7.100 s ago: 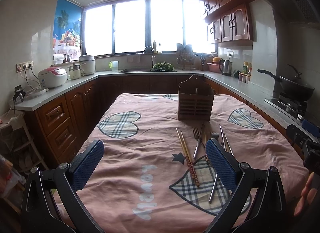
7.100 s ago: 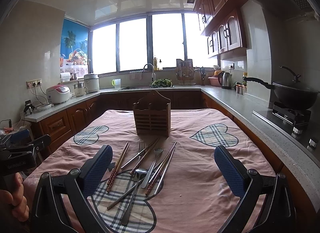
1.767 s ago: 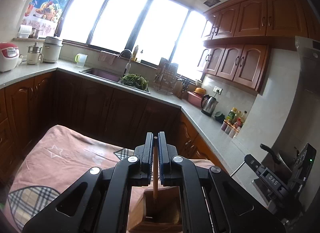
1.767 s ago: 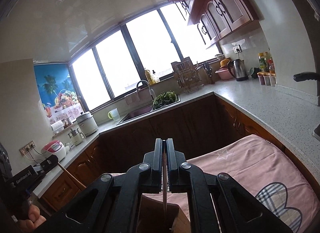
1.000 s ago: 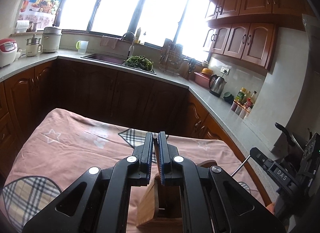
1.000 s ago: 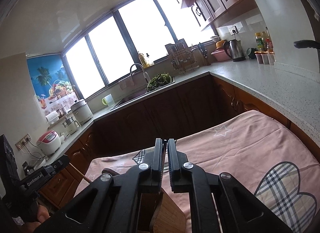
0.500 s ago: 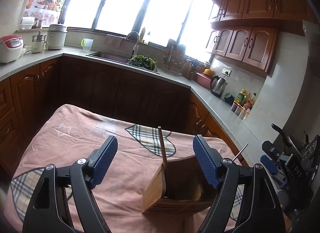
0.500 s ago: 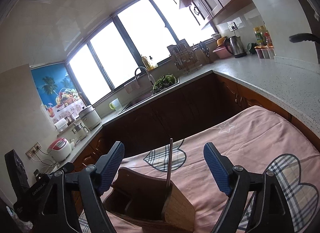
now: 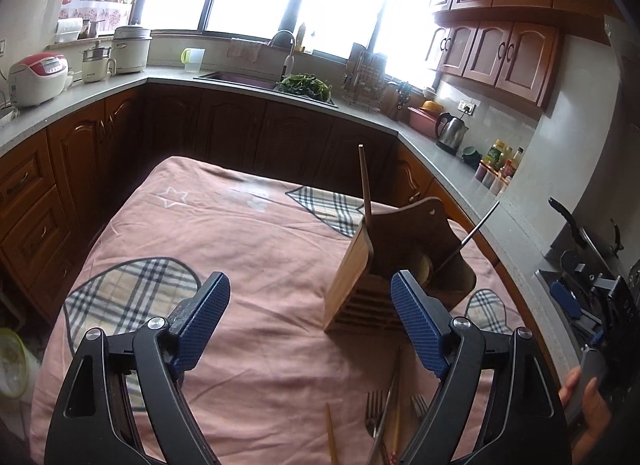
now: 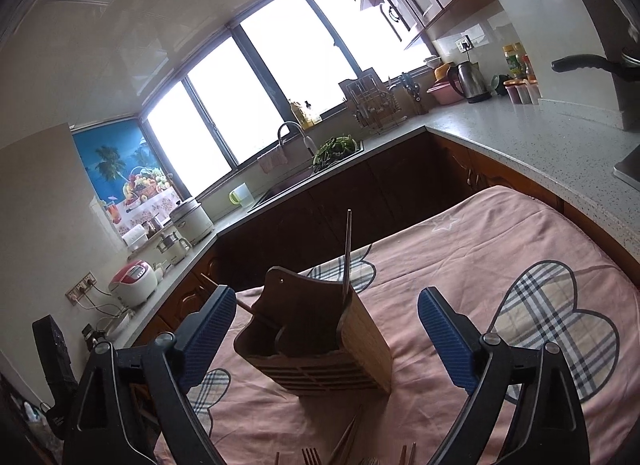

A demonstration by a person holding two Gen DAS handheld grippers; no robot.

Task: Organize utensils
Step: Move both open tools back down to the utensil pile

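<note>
A wooden utensil holder [image 9: 348, 277] stands on the pink-clothed table [image 9: 240, 233]. A wooden chopstick [image 9: 365, 181] and a thin metal one [image 9: 480, 223] lean inside it. My left gripper [image 9: 309, 279] hangs open just short of the holder, nothing between its blue pads. Loose forks [image 9: 374, 409] and chopsticks [image 9: 332, 437] lie below it. In the right wrist view the holder [image 10: 360, 341] sits ahead with the metal chopstick [image 10: 347, 249] upright. My right gripper [image 10: 327, 294] has its jaws opening, empty. More utensils [image 10: 344, 441] lie at the bottom edge.
Grey counters [image 9: 80, 89] with dark wood cabinets wrap around the table. A sink [image 9: 240, 77], kettle [image 9: 452, 131], rice cooker [image 9: 38, 77] and spice jars [image 9: 500, 169] stand on them. A pan handle [image 10: 588, 63] juts in at right. A hand [image 9: 588, 389] shows at right.
Both grippers went from shut on a chopstick to wide open. The chopsticks now stand free in the holder. Both grippers have drawn back from it, bringing the loose utensils into view.
</note>
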